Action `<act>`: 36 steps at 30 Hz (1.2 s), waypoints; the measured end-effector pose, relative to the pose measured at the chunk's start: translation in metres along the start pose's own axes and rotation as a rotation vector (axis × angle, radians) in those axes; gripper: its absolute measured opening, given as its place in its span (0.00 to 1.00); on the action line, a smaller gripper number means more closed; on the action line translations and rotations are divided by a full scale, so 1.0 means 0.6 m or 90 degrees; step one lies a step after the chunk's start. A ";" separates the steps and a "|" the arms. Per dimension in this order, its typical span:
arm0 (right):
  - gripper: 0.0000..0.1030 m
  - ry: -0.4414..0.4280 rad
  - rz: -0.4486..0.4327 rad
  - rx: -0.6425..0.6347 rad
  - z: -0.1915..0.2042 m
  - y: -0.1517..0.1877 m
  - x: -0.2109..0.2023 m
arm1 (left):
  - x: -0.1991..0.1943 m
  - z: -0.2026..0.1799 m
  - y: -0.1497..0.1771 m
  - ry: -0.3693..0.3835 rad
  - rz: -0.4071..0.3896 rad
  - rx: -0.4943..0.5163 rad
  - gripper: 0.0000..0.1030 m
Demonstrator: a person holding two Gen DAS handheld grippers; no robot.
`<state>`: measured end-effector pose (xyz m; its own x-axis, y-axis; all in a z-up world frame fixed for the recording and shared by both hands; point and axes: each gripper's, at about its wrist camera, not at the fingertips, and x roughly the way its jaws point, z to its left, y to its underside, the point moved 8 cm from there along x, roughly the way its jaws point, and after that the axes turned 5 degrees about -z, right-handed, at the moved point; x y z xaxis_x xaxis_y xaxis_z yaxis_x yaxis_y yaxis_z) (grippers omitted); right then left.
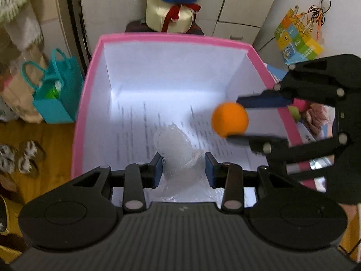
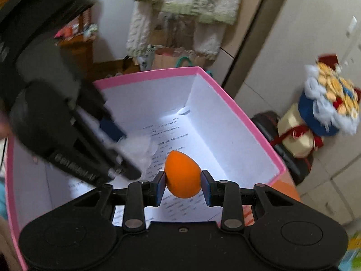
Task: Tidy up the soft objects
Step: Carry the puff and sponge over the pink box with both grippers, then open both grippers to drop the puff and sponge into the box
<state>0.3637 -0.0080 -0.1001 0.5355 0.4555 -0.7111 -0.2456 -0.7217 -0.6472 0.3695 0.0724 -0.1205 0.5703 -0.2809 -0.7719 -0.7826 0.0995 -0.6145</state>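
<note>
Bright glare pools on the pink box [image 1: 90,67] floor, upper middle. Fisheye bends the frame edges. Motion blur smears the left gripper [image 2: 117,149] at left and the printed paper [image 1: 140,131].

Left gripper [image 1: 183,168] clamps crumpled clear wrap [image 1: 174,149] over pink box [image 1: 90,72]; orange sponge [image 1: 229,120] at three o'clock.

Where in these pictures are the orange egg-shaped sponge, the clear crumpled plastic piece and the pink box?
Orange egg-shaped sponge [image 2: 182,176]: right wrist view, middle of its front.
Clear crumpled plastic piece [image 1: 178,155]: left wrist view, its bulging centre.
Pink cardboard box [image 1: 158,36]: left wrist view, far rim.
</note>
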 end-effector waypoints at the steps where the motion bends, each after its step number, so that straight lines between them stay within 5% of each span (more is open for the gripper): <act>1: 0.37 -0.014 -0.002 -0.007 0.003 0.000 0.002 | 0.000 0.000 -0.005 0.001 -0.002 0.005 0.37; 8: 0.37 -0.012 0.033 -0.006 -0.006 0.005 0.043 | 0.031 -0.002 -0.019 -0.016 0.009 0.030 0.40; 13: 0.41 0.007 0.038 -0.006 -0.012 0.012 0.051 | 0.033 0.011 -0.023 -0.018 0.009 0.004 0.61; 18: 0.41 -0.028 -0.013 0.055 -0.014 0.018 0.018 | -0.011 -0.011 -0.021 -0.029 -0.033 0.092 0.65; 27: 0.42 -0.043 -0.090 0.174 0.015 0.029 -0.087 | -0.110 -0.031 0.010 -0.007 -0.095 0.100 0.72; 36: 0.63 0.026 -0.129 0.237 0.059 0.040 -0.187 | -0.203 -0.073 0.070 -0.039 -0.136 0.175 0.91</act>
<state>0.2692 -0.0577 -0.0456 0.6325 0.5425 -0.5529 -0.4031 -0.3790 -0.8330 0.2564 0.0690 -0.0452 0.7349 -0.2656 -0.6241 -0.5522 0.2999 -0.7779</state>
